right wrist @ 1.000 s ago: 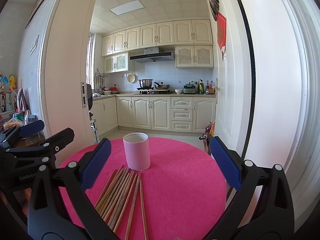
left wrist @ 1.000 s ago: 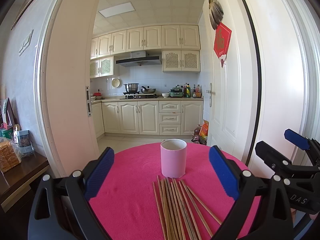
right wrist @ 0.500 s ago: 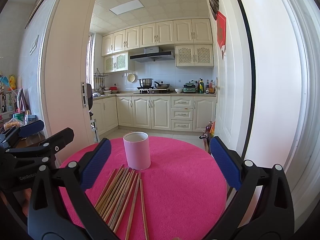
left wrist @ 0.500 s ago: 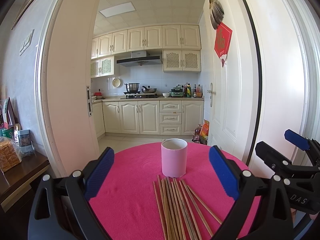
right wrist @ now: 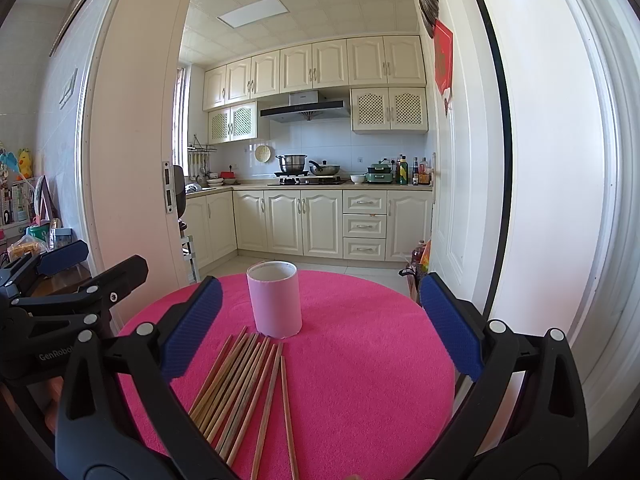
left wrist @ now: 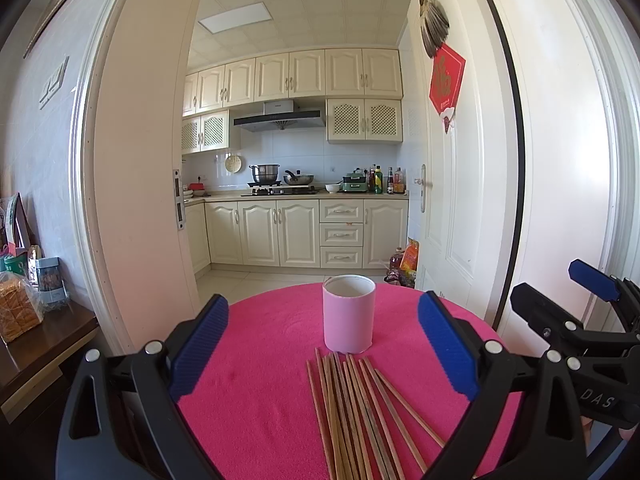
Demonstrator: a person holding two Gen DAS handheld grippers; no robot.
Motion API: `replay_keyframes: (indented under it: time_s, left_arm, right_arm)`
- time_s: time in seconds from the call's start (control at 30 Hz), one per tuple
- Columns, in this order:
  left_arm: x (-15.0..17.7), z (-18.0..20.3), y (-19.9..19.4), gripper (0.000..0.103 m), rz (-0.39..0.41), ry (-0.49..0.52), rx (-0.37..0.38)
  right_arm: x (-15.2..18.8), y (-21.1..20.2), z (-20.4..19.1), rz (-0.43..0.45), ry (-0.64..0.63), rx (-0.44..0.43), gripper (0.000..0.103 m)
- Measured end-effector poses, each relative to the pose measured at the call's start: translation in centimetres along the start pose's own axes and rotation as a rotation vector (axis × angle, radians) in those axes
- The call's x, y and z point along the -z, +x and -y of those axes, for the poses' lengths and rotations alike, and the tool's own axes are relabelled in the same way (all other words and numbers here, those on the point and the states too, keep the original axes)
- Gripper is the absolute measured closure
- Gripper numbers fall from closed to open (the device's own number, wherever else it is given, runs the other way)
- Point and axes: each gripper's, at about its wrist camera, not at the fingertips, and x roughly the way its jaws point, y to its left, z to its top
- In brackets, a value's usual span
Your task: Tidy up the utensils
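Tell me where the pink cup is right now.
The pink cup stands upright on the pink round table, centred in both wrist views, just beyond the far tips of the wooden chopsticks.

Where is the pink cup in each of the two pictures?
Left wrist view: the pink cup stands right of centre, just behind the chopsticks.
Right wrist view: the pink cup stands left of centre, behind the chopsticks.
Shared landmark: the range hood in the kitchen.

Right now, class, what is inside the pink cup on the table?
Only the pale inner wall near the rim of the pink cup shows; its bottom is hidden. No chopsticks stick out; they lie on the table in front.
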Motion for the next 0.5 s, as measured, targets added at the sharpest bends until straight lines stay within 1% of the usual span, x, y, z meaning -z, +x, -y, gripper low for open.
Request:
replay_keyframes:
  time_s: [0.5]
  left_arm:
    - [-0.13, -0.13, 0.07, 0.009, -0.002, -0.001, 0.002]
  right_arm:
    - [0.16, 0.46, -0.26, -0.007, 0.003, -0.005, 0.006]
